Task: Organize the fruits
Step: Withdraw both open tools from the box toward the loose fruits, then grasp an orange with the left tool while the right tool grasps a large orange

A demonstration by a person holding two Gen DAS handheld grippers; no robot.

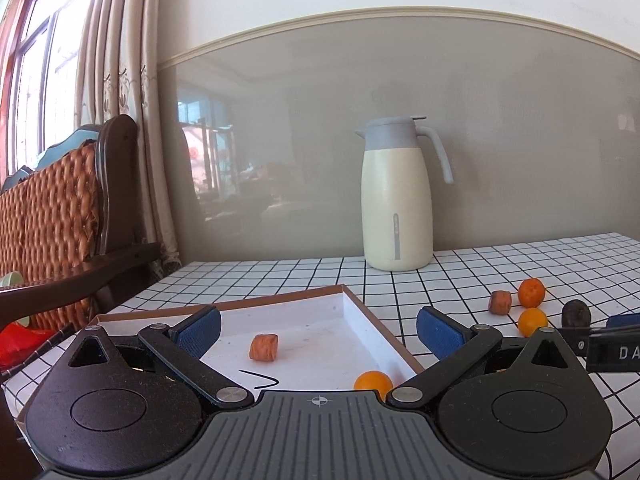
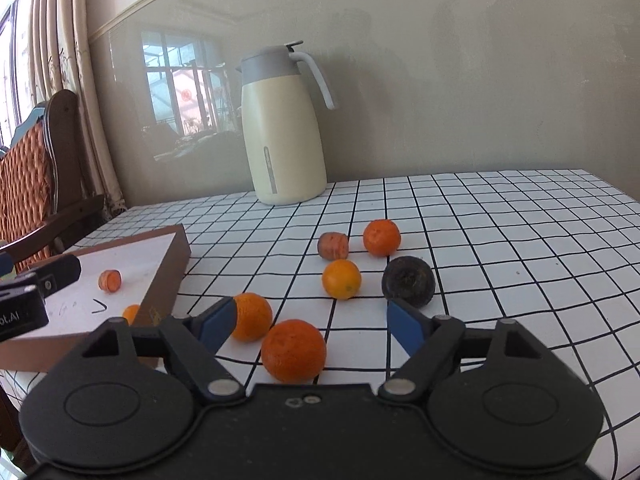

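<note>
My right gripper [image 2: 310,322] is low over the desk [image 2: 500,216] with its jaws apart, not pressing on anything. The big orange [image 2: 294,350] lies between them, close to my palm, and I judge it is my next pick. My left gripper [image 1: 318,334] hangs over the shallow box [image 1: 356,312] with jaws released and nothing in them.

The fruits are in two groups. In the box there are already a carrot piece [image 1: 264,347] and a small orange [image 1: 372,384]. On the desk, right of the box, I see a second orange [image 2: 252,316] just beside my left finger [image 2: 218,324], and further away a yellow-orange fruit [image 2: 342,279], a dark round fruit [image 2: 408,280], a brownish piece [image 2: 333,246] and one more orange [image 2: 382,237].

The risks, as I judge them: my left finger may push the second orange, so it rolls against the box wall. Round fruit also slips out if the pads close off centre. The tall jug [image 2: 284,136] is well apart, so it is safe
</note>
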